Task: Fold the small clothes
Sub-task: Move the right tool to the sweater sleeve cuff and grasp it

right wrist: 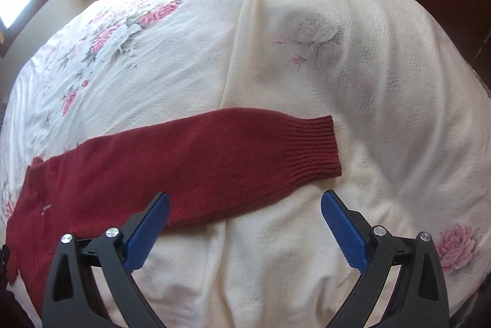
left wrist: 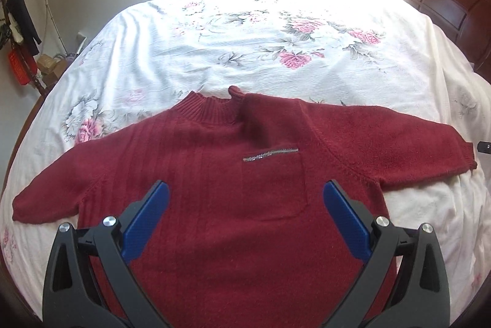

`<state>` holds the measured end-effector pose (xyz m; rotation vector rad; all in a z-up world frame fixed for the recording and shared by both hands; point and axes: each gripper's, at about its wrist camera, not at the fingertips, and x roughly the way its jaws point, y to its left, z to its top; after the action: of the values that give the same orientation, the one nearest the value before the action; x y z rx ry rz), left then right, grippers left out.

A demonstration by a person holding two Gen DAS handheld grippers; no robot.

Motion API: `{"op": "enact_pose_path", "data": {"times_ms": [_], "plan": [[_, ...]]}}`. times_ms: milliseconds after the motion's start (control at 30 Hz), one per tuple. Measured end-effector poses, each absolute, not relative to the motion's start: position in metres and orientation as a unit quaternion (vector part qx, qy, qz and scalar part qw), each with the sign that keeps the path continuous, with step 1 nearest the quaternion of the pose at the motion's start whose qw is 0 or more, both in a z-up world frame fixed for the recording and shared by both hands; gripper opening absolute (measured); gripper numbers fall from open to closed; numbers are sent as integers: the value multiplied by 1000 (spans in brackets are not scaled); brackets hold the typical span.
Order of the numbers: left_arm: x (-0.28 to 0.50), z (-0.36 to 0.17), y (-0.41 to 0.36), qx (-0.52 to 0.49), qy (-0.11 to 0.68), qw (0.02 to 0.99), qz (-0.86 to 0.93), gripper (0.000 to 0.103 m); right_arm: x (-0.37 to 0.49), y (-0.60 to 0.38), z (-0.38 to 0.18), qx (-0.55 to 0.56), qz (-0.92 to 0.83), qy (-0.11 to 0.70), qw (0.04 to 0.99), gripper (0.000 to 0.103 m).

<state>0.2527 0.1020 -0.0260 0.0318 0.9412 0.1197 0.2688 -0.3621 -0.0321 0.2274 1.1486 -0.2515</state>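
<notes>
Red sweater (left wrist: pixel 233 205) flat (collar away).

A dark red knitted sweater (left wrist: pixel 214 180) is laid flat, front up and unfolded, on a white floral bedspread. A ribbed high collar (left wrist: pixel 205 107) is seen at the far edge, and a chest pocket (left wrist: pixel 273 183) trimmed with a silvery strip is sewn on the front. Both sleeves are spread out sideways. One sleeve (right wrist: pixel 196 156) is stretched out straight, ending in a ribbed cuff (right wrist: pixel 316 147).

One red sweater (left wrist: pixel 214 174) (unfolded), two claws, one bed (left wrist: pixel 245 36)
</notes>
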Motion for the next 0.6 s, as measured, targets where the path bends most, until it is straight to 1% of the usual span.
{"op": "enact_pose_path", "data": {"times_ms": [133, 167, 300, 400, 467, 533, 600], "plan": [[272, -37, 81, 18, 455, 889, 52, 100, 287, -397, -64, 100, -131, 563, 810, 98], [277, -40, 76, 20, 455, 889, 52, 100, 289, -404, -70, 99, -130, 569, 806, 97], [292, -51, 61, 27, 457, 887, 55, 100, 297, -425, -96, 118, -122, 586, 792, 95], [298, -58, 53, 36, 458, 886, 55, 100, 300, -433, -111, 128, -115, 596, 784, 89], [299, -62, 48, 44, 458, 886, 56, 100, 301, -438, -120, 141, -109, 602, 778, 81], [299, -65, 45, 50, 459, 885, 56, 100, 301, -442, -125, 153, -105, 602, 777, 79], [298, -67, 45, 52, 460, 885, 57, 100, 299, -445, -126, 167, -98, 595, 780, 75]]}}
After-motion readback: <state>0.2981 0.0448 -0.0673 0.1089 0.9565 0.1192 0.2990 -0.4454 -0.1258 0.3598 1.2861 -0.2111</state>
